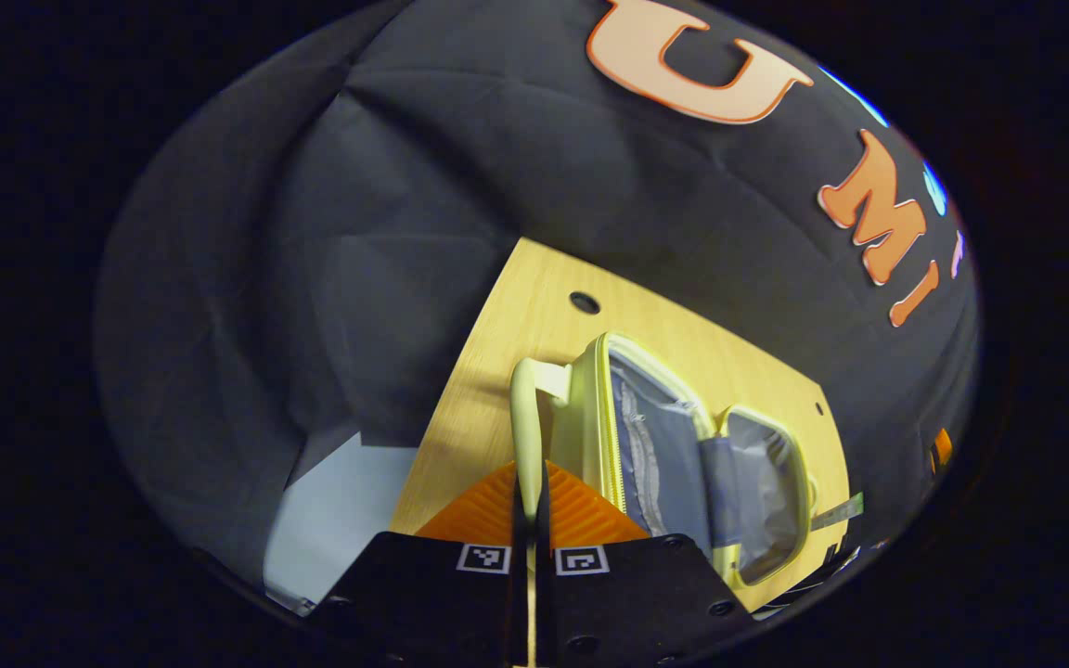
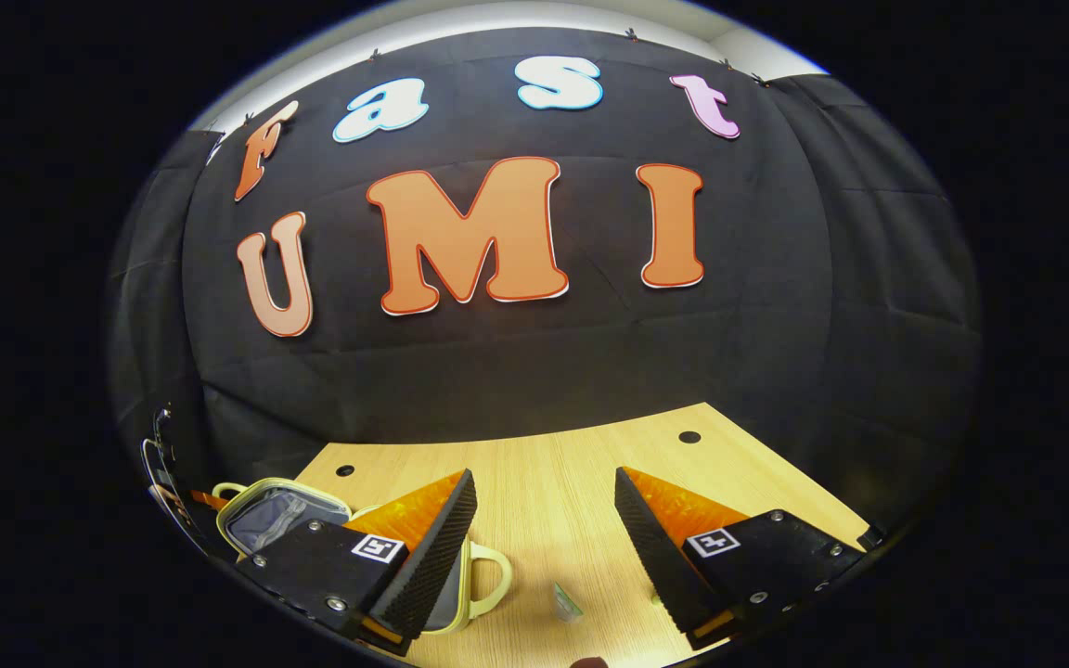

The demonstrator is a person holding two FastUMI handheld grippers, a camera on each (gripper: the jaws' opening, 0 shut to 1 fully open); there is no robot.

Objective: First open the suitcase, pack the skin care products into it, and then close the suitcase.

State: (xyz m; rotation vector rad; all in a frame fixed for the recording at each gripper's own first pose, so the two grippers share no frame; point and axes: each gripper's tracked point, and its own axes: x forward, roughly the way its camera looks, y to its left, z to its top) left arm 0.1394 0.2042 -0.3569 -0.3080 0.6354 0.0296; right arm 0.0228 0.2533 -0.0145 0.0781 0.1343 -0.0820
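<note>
The suitcase (image 1: pixel 683 455) lies open on the desk (image 1: pixel 534 315), its handle (image 1: pixel 525 427) pinched by the left hand-held gripper (image 1: pixel 531 538), while the right hand-held gripper (image 2: pixel 544 547) hangs wide and empty, a small packet (image 2: pixel 567 603) nearby, so packing and closing apparently remain.

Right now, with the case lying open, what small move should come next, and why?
Probably the right gripper should dip toward the small packet on the table and close on it. Its jaws are wide open, the suitcase looks empty, and the left gripper grips its handle.
</note>
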